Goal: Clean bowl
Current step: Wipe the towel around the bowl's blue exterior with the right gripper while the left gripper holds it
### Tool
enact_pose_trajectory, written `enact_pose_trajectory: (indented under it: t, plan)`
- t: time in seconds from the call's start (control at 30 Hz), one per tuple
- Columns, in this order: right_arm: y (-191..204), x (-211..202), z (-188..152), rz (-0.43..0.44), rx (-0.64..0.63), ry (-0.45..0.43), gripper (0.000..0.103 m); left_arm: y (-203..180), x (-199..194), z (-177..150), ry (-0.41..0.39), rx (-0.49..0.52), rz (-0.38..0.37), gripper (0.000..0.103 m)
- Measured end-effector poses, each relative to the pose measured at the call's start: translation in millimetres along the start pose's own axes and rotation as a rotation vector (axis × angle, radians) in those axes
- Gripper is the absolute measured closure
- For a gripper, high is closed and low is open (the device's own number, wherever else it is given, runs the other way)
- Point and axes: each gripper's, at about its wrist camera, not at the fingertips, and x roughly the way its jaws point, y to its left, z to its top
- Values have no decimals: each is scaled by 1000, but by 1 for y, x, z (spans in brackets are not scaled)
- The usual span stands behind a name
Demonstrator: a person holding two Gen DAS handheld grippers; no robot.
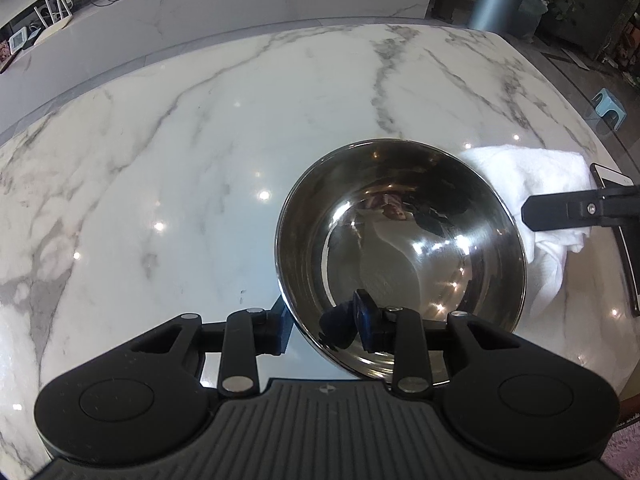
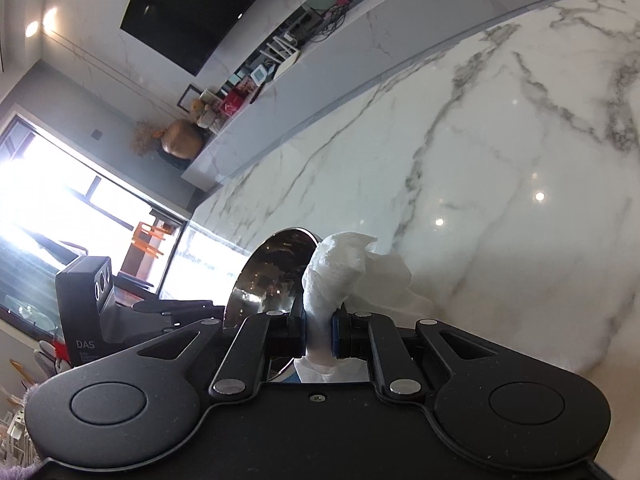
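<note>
A shiny steel bowl (image 1: 400, 236) sits on the white marble table (image 1: 180, 160), tilted slightly. My left gripper (image 1: 324, 324) is shut on the bowl's near rim, one finger outside and one inside. A white cloth (image 1: 532, 184) lies just right of the bowl. My right gripper (image 2: 319, 330) is shut on the white cloth (image 2: 340, 268), which bunches up above the pads. The bowl (image 2: 272, 272) shows edge-on just left of the cloth in the right wrist view. The right gripper's black finger (image 1: 560, 210) shows at the right edge of the left wrist view, over the cloth.
A long white marble counter (image 1: 240, 4) stands behind the table. A grey bin (image 1: 496, 0) and plants stand at the back right. A small blue stool (image 1: 606, 100) is on the floor at right. The left gripper's body (image 2: 92, 304) shows left of the bowl.
</note>
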Motion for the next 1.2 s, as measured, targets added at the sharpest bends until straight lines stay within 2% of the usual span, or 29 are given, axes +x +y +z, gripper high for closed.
enact_pose_trajectory:
  t: [0.47, 0.67, 0.77, 0.87, 0.93, 1.03, 1.2]
  plan:
    - [8, 8, -15, -12, -103, 158, 93, 0, 2, 3, -21, -30, 28, 72]
    - [7, 5, -14, -40, -113, 128, 93, 0, 2, 4, -22, -26, 27, 72]
    - [11, 7, -13, -108, -164, 116, 93, 0, 2, 4, -22, -23, 27, 72]
    - [15, 9, -15, -194, -221, 99, 88, 0, 3, 4, -21, -21, 27, 72]
    - [15, 9, -14, -239, -235, 81, 72, 0, 3, 4, -22, -21, 27, 72]
    - [14, 5, -12, -318, -244, 42, 58, -1, 2, 4, -22, -21, 27, 72]
    - [9, -4, -7, -384, -230, -42, 56, -1, 2, 3, -22, -21, 27, 72]
